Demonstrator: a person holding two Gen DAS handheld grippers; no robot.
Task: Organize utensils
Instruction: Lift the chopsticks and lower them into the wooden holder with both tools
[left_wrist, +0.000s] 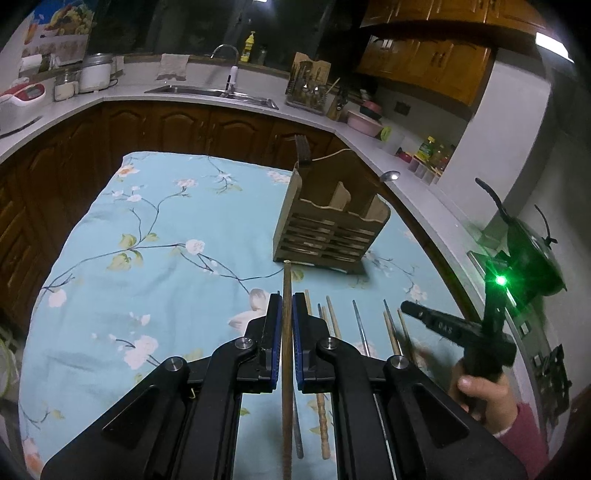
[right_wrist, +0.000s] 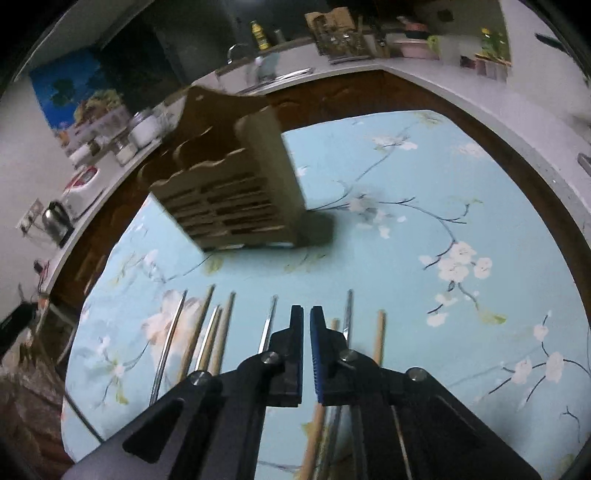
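My left gripper (left_wrist: 286, 300) is shut on a dark brown chopstick (left_wrist: 286, 350), which points forward at the wooden utensil holder (left_wrist: 328, 229). The holder stands upright on the blue floral cloth (left_wrist: 166, 240), with a dark handle sticking up from its back left compartment. Several wooden and metal chopsticks (left_wrist: 360, 328) lie side by side on the cloth just beyond my fingers. My right gripper (right_wrist: 306, 311) hangs over that row of chopsticks (right_wrist: 207, 332). Its jaws stand a narrow gap apart with nothing between them. The holder (right_wrist: 236, 184) is ahead and to its left.
A hand (left_wrist: 484, 395) in a pink sleeve holds the right gripper (left_wrist: 406, 307) at the right. A white counter wraps around the table with a sink (left_wrist: 210, 90), jars, a dish rack and a spoon (left_wrist: 390, 176). A kettle (right_wrist: 55, 219) stands far left.
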